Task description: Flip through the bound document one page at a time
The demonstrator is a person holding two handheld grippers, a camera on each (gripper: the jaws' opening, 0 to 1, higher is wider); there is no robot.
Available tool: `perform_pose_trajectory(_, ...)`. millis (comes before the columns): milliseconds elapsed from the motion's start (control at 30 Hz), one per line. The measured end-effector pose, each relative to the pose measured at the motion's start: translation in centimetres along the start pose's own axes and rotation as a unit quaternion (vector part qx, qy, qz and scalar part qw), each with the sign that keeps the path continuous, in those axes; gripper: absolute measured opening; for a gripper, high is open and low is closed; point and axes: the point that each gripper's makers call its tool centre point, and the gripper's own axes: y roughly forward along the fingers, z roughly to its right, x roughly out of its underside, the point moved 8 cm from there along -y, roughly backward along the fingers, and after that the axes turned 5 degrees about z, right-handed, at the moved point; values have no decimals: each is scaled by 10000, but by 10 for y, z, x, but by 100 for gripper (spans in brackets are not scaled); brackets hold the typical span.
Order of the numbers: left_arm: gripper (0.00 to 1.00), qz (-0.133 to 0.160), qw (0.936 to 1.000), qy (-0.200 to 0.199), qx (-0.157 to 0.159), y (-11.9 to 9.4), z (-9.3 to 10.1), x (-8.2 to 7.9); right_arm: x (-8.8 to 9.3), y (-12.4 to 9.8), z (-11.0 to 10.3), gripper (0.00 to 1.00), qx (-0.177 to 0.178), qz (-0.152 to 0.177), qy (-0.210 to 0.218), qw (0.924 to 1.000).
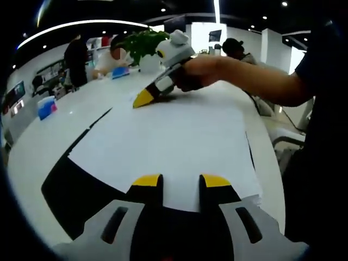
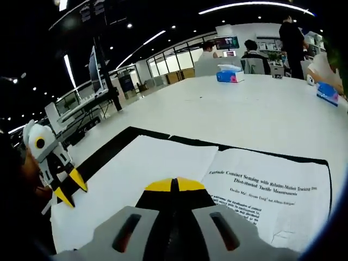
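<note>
In the left gripper view, the left gripper (image 1: 182, 181) sits nearest, its yellow-tipped jaws spread apart with a gap between them, resting at the near edge of the bound document (image 1: 163, 141). The document lies open on a black mat (image 1: 65, 185) on the white table (image 1: 81, 103), a blank white page facing up. Farther along the page, the right gripper (image 1: 142, 100) comes in from the right, held in a person's hand (image 1: 198, 73), its yellow tips down at the far edge of the paper.

In the right gripper view, the right gripper's (image 2: 174, 185) jaws are pressed together, tips meeting over the blank page near the fold. Beside them lies the printed page (image 2: 272, 185), headed by a bold title. At the left edge of the paper the left gripper (image 2: 70, 187) stands with its yellow tips parted.

Beyond the document, the table carries a blue tissue box (image 2: 228, 75) and a potted plant (image 1: 142, 43). People (image 1: 76, 60) sit and stand at the far end.
</note>
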Motion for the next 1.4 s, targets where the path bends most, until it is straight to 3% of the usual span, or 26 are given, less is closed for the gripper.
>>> perform_pose_trajectory(233, 29, 6, 10000, -1, 62, 0, -1, 0, -13, 22, 13, 2, 76, -115, -188, 9997)
perform_pose_trajectory(400, 29, 8, 9999, 4, 107, 0, -2, 1, -18, 33, 21, 2, 47, -23, 51, 10000)
perform_pose_trajectory(600, 29, -43, 9999, 30, 101, 0, -2, -1, -20, 34, 21, 2, 4, -135, 434, 9990)
perform_pose_trajectory(1400, 29, -43, 9999, -61, 85, 1, -2, 0, -18, 36, 17, 2, 218, 107, 32, 9997)
